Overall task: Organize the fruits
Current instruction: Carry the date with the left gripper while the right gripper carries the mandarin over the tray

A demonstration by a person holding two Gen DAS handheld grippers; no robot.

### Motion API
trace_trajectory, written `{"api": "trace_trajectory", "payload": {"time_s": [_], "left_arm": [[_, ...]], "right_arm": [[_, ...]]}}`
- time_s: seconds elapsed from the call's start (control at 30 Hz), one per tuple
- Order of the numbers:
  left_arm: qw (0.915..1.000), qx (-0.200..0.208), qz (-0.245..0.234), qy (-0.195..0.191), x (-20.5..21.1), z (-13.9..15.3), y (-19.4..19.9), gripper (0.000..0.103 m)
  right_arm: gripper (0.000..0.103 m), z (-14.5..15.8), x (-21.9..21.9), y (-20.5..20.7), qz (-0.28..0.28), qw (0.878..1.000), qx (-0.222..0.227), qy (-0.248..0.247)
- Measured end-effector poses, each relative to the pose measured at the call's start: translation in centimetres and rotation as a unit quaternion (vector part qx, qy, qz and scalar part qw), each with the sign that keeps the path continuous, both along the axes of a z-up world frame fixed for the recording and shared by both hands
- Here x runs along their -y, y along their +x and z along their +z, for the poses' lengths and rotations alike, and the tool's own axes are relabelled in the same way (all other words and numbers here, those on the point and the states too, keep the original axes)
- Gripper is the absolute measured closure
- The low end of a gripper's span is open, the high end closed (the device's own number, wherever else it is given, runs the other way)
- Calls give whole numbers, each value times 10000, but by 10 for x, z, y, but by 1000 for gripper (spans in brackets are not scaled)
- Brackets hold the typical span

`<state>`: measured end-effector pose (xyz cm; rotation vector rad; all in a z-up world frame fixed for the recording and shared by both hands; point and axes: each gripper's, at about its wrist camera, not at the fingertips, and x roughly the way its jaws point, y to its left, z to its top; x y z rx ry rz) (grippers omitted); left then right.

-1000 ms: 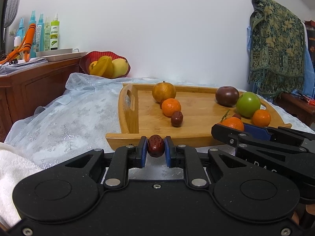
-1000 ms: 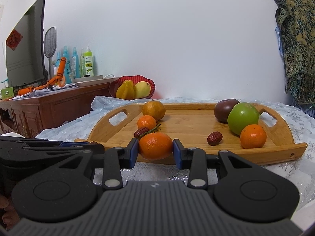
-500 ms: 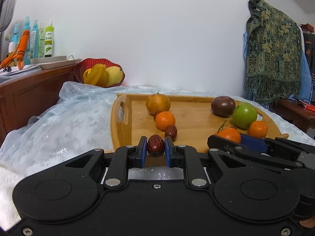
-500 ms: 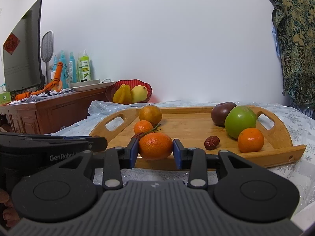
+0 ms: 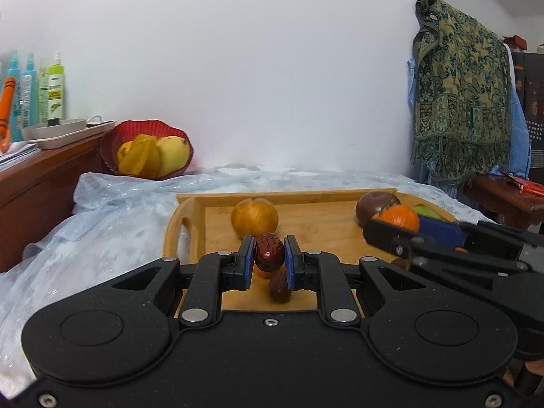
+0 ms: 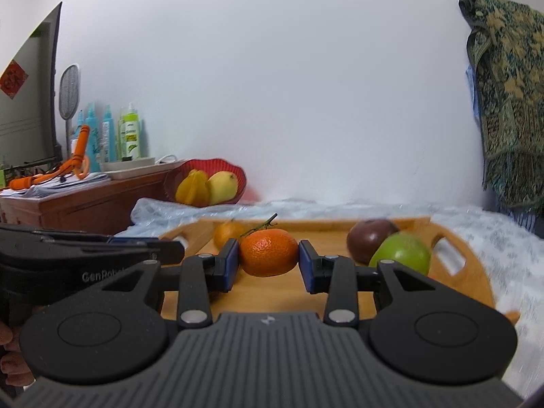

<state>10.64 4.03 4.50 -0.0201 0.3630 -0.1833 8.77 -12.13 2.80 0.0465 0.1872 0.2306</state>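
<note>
We see the left gripper clamped on a wrinkled red date, the right gripper clamping a dimpled tangerine. Only the right view shows the smooth green apple on the wooden tray.

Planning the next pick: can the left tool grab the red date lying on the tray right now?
Probably not yet. The left tool is shut on another red date, so its pads are occupied. The loose date lies just below on the wooden tray with nothing over it; release first.

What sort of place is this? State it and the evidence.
Probably a lived-in home room: a wooden sideboard carrying spray bottles, a patterned shawl hanging by the wall, and a red fruit bowl beside the wooden tray.
</note>
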Motion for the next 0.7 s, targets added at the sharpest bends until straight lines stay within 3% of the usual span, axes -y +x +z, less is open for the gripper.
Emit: {"api": "trace_trajectory", "payload": {"time_s": [0.43, 0.7], "left_arm": [[9994, -63, -329, 18, 21, 12, 55, 86], [9987, -265, -441, 52, 28, 9, 85, 86]], "right_arm": [[61, 14, 16, 38, -211, 9995, -213, -25], [61, 24, 22, 60, -12, 9977, -305, -602]]}}
